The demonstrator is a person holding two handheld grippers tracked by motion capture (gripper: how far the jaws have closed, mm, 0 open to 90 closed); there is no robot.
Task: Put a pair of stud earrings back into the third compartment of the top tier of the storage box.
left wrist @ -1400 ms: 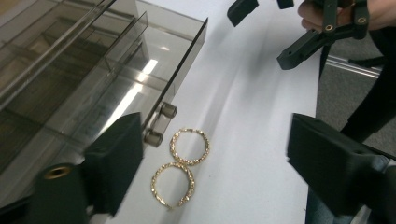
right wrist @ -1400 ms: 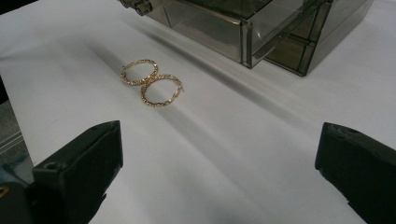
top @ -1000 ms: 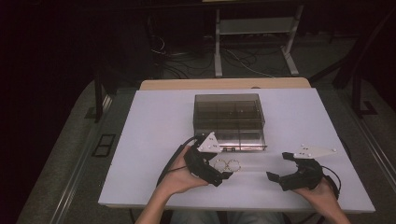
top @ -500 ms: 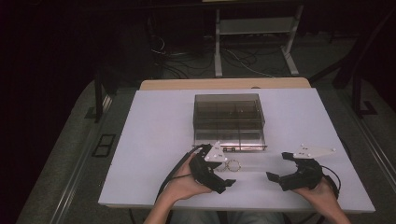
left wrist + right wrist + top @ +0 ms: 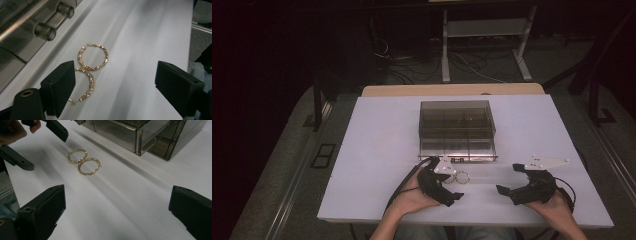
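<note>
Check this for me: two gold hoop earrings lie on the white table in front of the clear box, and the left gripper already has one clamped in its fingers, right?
Not clamped. In the left gripper view the left gripper stands open over the two gold hoop earrings, which lie free on the white table in front of the clear box.

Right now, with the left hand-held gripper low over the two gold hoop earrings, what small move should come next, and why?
Probably ease the left hand-held gripper toward the nearer hoop earring. Its jaws, which have just been closing, stand wide with neither pad pressing on it, and the hoop lies flat on the white table, touching the farther hoop earring.
</note>
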